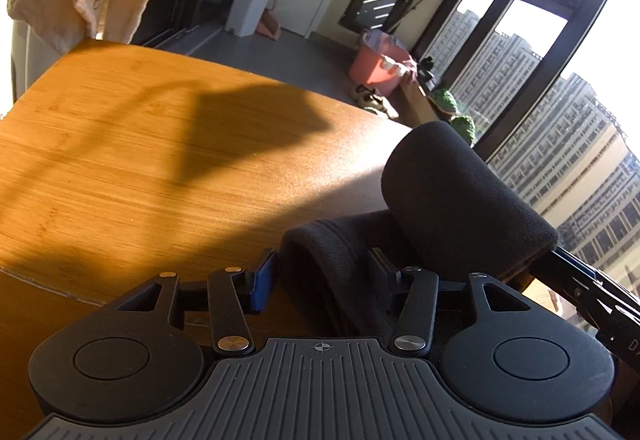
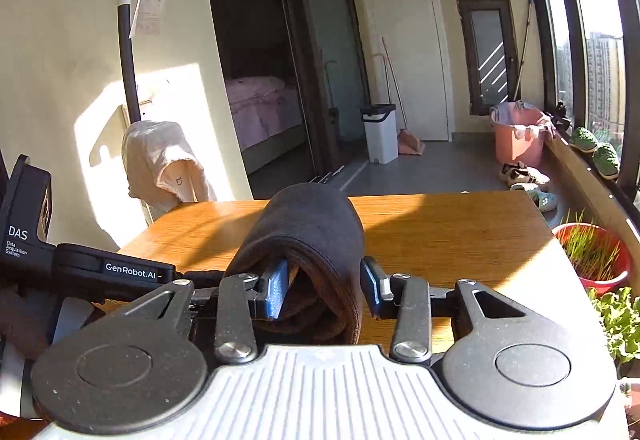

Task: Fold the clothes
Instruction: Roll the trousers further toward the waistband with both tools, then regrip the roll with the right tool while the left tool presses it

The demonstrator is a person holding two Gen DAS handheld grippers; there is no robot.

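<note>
**Dark cloth draped over both grippers above the table**

In the left wrist view, the left gripper fills the bottom of the frame with its jaws spread wide. A dark cloth lies between them: a ribbed hem runs down the middle of the gap, just beside the blue left pad, while the right finger is mostly hidden under the fabric. The cloth bulges up as a rounded hump at centre right. At lower right, a black part of the right gripper pokes out from under the hump.

In the right wrist view, the right gripper also stands wide at bottom centre. The cloth covers its left pad like a hood; the right pad sits just outside the fabric. Whether either gripper pinches the cloth, I cannot tell. The other gripper's body, marked GenRobot.AI, enters from the lower left.

The table spreads behind the cloth, sunlit. A cream towel hangs at middle left.
</note>
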